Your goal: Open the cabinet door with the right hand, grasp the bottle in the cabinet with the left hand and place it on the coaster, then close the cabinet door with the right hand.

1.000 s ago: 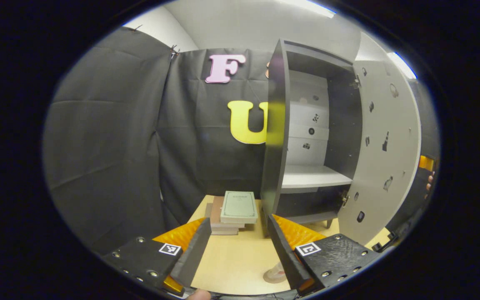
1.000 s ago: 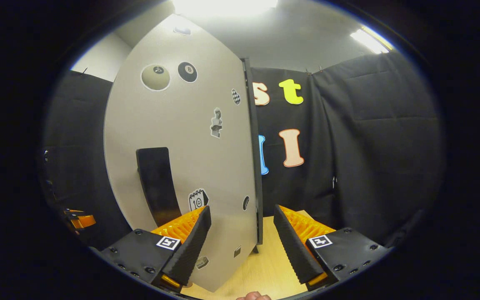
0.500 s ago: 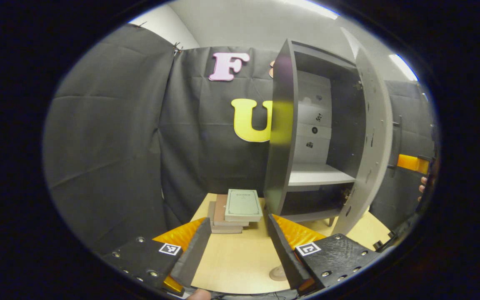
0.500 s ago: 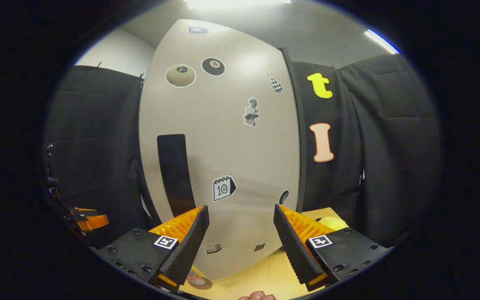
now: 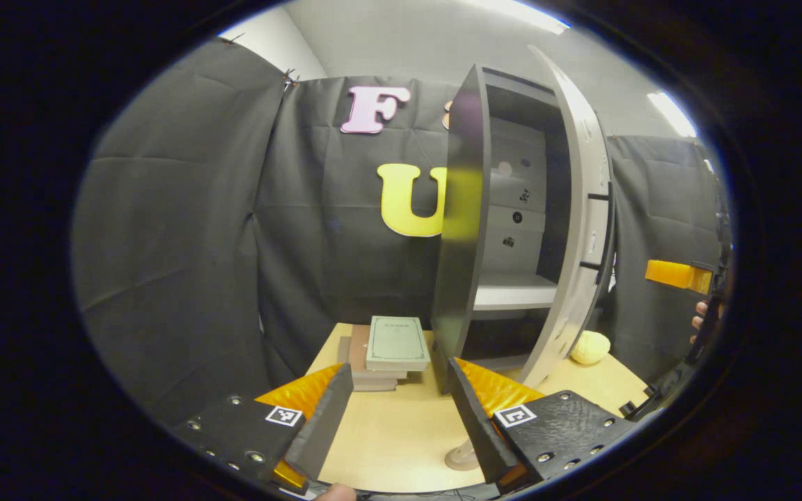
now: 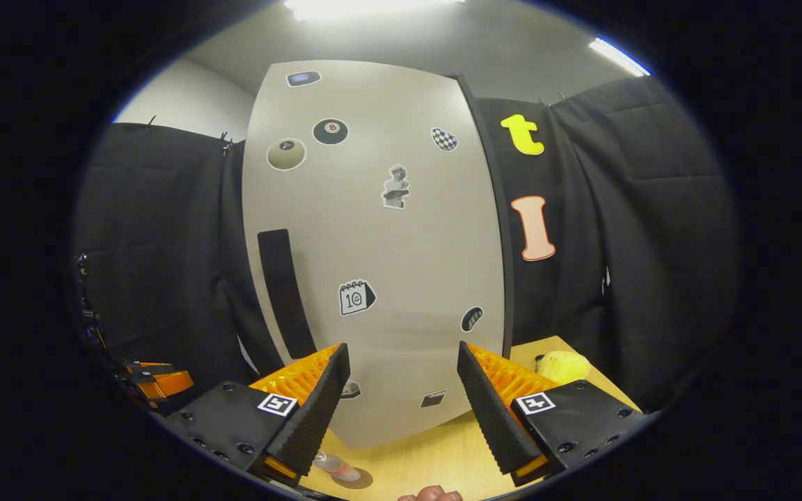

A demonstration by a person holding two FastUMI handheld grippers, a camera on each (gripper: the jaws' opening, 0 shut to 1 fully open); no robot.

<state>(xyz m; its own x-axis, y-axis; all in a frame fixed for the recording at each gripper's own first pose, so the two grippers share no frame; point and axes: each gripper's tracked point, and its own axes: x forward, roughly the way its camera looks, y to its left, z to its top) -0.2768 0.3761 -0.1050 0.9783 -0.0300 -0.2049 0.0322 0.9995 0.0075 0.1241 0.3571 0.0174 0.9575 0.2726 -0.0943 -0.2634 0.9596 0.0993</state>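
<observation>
The grey sticker-covered cabinet door [image 6: 373, 250] has been swung almost shut by the open, empty right gripper [image 6: 401, 403], while the bottle [image 6: 337, 465] is already on the bench [image 5: 387, 438].

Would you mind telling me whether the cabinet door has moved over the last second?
Yes. In the left gripper view the door has swung toward the cabinet's left side panel, narrowing the opening; it is not yet fully shut.
</observation>
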